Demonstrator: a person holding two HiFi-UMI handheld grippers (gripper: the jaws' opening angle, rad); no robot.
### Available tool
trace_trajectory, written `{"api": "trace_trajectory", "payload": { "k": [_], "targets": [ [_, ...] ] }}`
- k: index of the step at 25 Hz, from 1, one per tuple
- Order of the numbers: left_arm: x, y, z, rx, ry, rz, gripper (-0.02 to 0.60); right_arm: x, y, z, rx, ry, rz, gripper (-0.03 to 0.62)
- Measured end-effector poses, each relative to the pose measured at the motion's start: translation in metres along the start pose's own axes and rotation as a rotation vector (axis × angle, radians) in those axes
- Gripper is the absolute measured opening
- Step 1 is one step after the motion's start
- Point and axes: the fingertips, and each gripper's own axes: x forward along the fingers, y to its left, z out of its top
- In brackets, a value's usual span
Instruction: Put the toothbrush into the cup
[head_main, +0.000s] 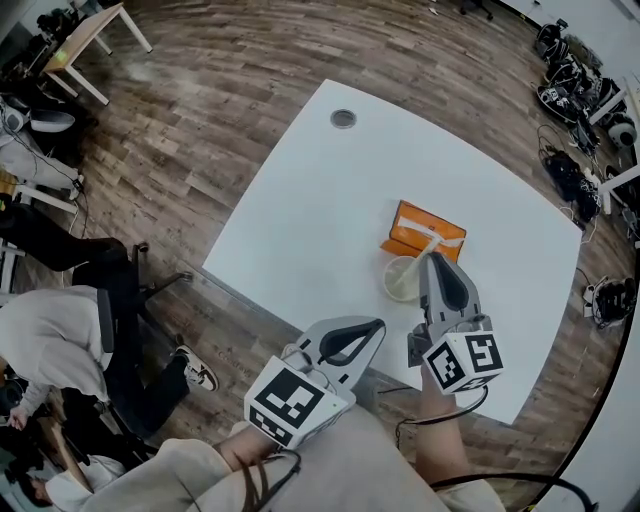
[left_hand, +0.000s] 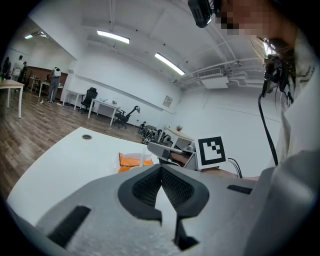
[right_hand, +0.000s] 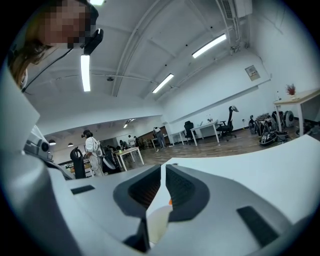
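A pale translucent cup stands on the white table, just in front of a flat orange pack. A thin white toothbrush leans out of the cup over the pack; it also shows as a white stick in the left gripper view. My right gripper hovers over the cup's right rim, jaws shut with nothing between them. The cup shows low between its jaws. My left gripper is shut and empty at the table's near edge, left of the cup.
A round cable hole sits near the table's far corner. A seated person and a chair are on the floor to the left. Cables and gear lie on the floor at the right.
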Motion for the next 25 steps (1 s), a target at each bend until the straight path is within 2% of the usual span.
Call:
{"api": "trace_trajectory", "payload": {
  "k": [6, 11, 16, 25],
  "targets": [
    [-0.005, -0.008, 0.002, 0.015, -0.010, -0.017, 0.008, -0.021, 0.022, 0.020, -0.021, -0.043, 0.016, 0.018],
    [-0.012, -0.014, 0.005, 0.030, -0.021, -0.031, 0.008, -0.044, 0.055, 0.034, -0.054, -0.067, 0.062, 0.018],
    [-0.020, -0.022, 0.005, 0.039, -0.030, -0.045, 0.008, -0.072, 0.086, 0.028, -0.098, -0.052, 0.094, 0.018],
    [-0.037, -0.031, 0.007, 0.057, -0.051, -0.062, 0.008, -0.114, 0.116, 0.017, -0.112, -0.028, 0.100, 0.017]
  ]
}}
